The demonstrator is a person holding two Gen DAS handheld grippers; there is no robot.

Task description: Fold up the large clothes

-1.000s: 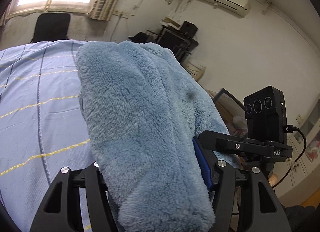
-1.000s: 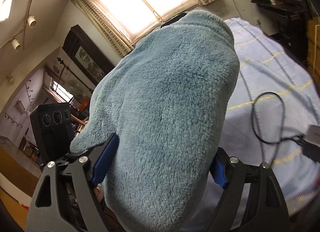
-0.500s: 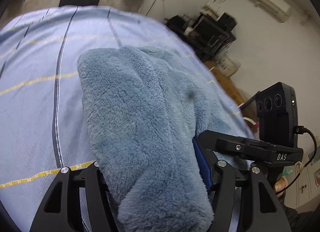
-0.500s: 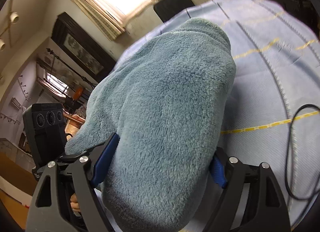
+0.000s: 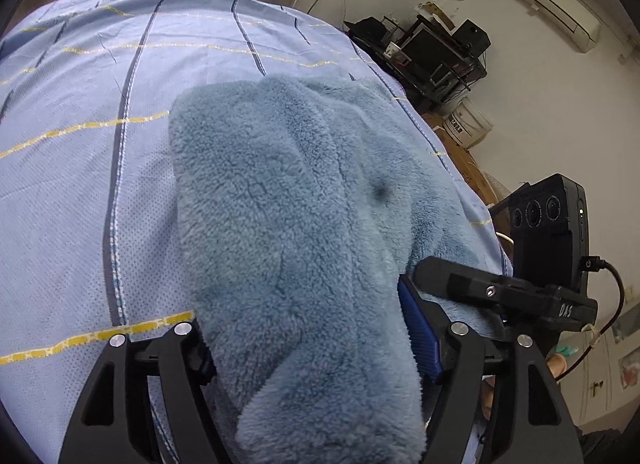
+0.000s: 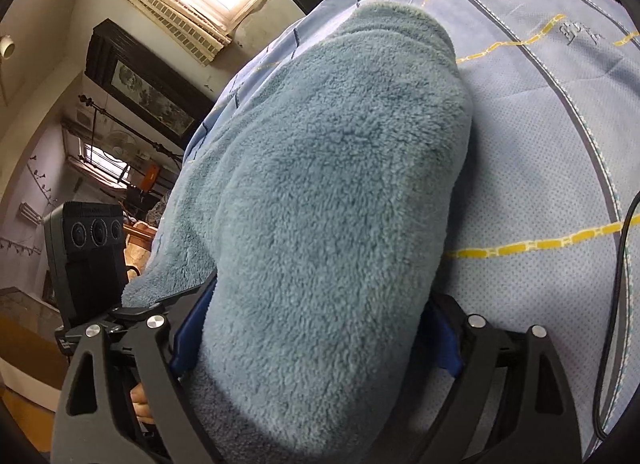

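Striped blue bedsheet (image 5: pixel 80 192) lay beneath my fluffy teal fleece garment (image 5: pixel 296 224), its long bundle running from lower centre toward upper frame. Both my left gripper (image 5: pixel 316 348) and right gripper (image 6: pixel 316 336) were opening, fleece between the fingers.

L (image 5: pixel 308 348) & R (image 6: pixel 316 340) hand-held gripper jaws opening

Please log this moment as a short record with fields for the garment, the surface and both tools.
garment: fluffy blue fleece, bunched, lying on the bed
surface: light blue sheet with yellow and dark stripes
left tool: jaws opening, fleece between them
right tool: jaws opening, fleece between them
fold: not finished
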